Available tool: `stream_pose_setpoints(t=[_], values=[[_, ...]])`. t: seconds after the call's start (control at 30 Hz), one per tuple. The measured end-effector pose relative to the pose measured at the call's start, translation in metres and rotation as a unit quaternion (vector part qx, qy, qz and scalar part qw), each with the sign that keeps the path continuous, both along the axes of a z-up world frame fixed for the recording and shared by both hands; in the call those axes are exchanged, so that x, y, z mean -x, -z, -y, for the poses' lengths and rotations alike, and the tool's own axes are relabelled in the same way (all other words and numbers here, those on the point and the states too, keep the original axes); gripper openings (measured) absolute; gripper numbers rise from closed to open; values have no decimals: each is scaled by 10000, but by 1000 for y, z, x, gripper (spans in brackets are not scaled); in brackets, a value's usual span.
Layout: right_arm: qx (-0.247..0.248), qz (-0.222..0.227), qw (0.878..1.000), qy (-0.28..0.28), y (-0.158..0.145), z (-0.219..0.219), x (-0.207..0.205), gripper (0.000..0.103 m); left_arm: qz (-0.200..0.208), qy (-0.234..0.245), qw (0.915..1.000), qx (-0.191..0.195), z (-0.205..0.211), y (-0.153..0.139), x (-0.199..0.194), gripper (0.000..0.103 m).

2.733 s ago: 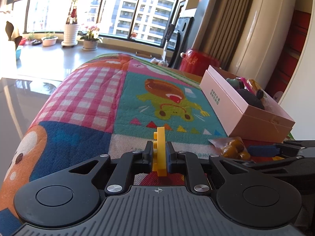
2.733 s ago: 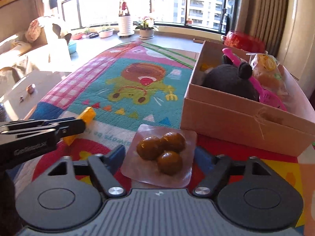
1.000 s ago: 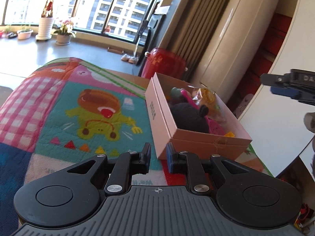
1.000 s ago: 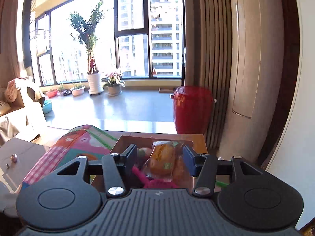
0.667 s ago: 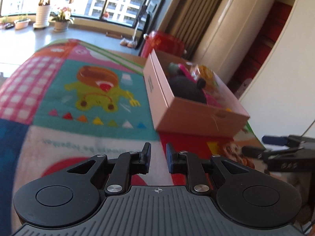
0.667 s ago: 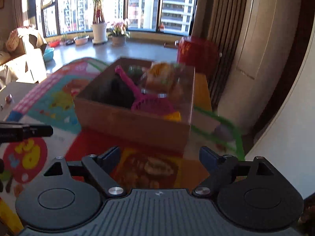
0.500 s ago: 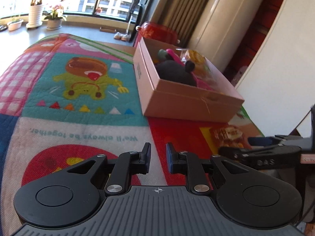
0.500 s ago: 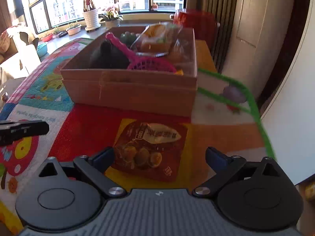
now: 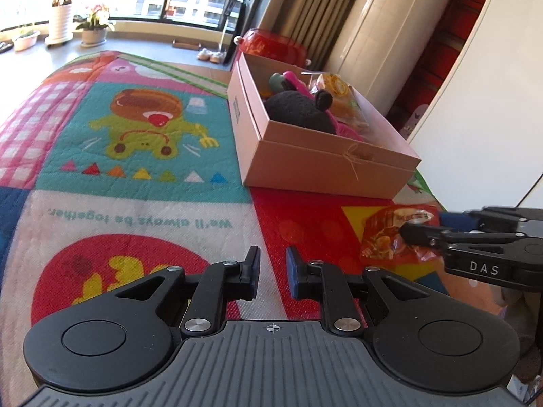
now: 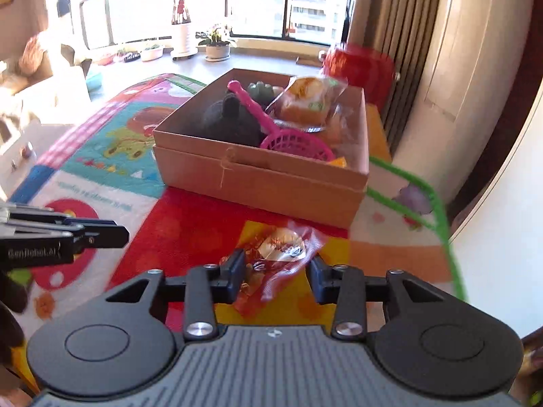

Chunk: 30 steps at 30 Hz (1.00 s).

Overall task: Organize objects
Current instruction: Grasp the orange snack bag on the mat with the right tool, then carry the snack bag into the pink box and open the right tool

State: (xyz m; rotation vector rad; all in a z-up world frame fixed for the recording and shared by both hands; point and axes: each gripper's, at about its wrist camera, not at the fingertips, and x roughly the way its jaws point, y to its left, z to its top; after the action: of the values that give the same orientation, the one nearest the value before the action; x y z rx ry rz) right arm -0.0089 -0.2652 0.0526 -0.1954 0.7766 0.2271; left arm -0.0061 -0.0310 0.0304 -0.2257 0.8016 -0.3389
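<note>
A red snack packet (image 10: pixel 281 251) lies on the play mat just in front of the cardboard box (image 10: pixel 258 183). My right gripper (image 10: pixel 276 268) straddles it, its jaws closing, and the packet is crumpled up between the pads. In the left wrist view the same packet (image 9: pixel 387 234) bulges under the right gripper (image 9: pixel 424 224). The left gripper (image 9: pixel 273 268) hovers low over the mat to the packet's left, shut with nothing in it. The box (image 9: pixel 315 169) holds a black plush toy (image 10: pixel 230 122), a pink scoop (image 10: pixel 292 142) and a wrapped bread (image 10: pixel 305 101).
The colourful mat (image 9: pixel 142 142) stretches left of the box. Its green border (image 10: pixel 437 203) marks the edge at the right, close to a white wall (image 9: pixel 475 101). A red stool (image 10: pixel 359 64) stands behind the box. Potted plants (image 10: pixel 181 30) line the window.
My right gripper dropped from above the box to the snack packet, spread wide, then closed around it, crumpling it. The left gripper, which held a yellow brick earlier, is empty and has sunk a little.
</note>
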Motion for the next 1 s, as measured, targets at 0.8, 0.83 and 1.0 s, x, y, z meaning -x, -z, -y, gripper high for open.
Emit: stream_pose_setpoints(t=[0.8,0.83,1.0], values=[[-281,-197,9994,-39,20,-1,-12,78,-79,-148,9998,56,-8,4,0,18],[-357,-118,9993,-84,12,-1,-9,78,-78,-153,9998,64,-8,4,0,18],[-800,670,9945,-90,-51,1,-13,78,-90,-124,9999,33,-4,4,-3,18]])
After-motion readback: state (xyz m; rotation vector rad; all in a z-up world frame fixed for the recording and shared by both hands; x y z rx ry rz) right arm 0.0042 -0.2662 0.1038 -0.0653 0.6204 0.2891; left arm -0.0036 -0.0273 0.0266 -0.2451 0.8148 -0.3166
